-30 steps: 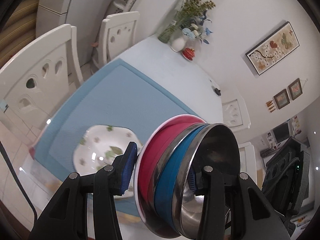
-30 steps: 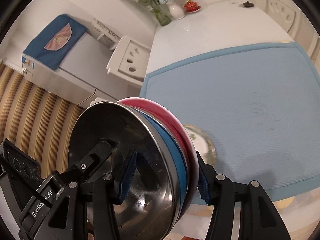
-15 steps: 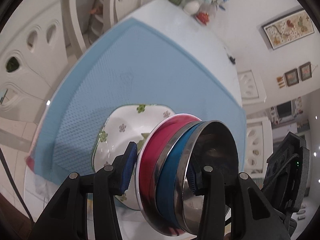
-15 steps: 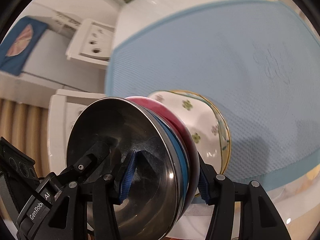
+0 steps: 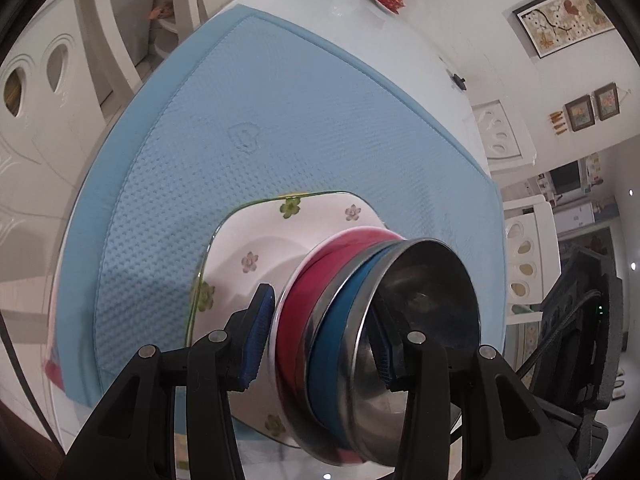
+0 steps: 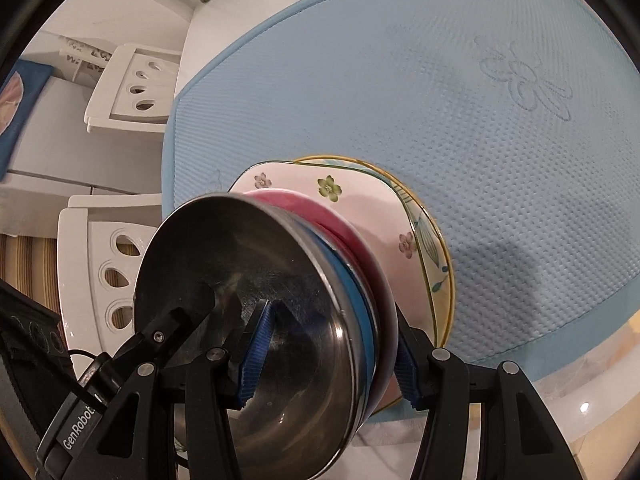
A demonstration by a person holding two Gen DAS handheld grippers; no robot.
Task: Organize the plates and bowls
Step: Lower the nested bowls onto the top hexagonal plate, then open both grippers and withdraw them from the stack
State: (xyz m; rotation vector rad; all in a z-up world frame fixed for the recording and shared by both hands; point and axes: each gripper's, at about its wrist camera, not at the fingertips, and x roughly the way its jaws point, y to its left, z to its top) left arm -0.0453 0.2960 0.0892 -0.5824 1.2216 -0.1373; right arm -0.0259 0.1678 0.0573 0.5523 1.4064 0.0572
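- Plates and bowls sit on the blue mat point(image 5: 256, 128): flowered plates point(image 5: 256, 248) at 6 o'clock of it, one over another.
- Nested bowls point(image 5: 360, 320), steel with a blue and a red band, hang low over the plates. Contact unclear.
- Left gripper point(image 5: 320, 340) and right gripper point(image 6: 328, 360) both clamp the bowls' rim, one pad inside, one under.
- Step, as judged: setting bowls down. Next: lower level, then let go.
- Plate count hidden; near mat edge cut off.
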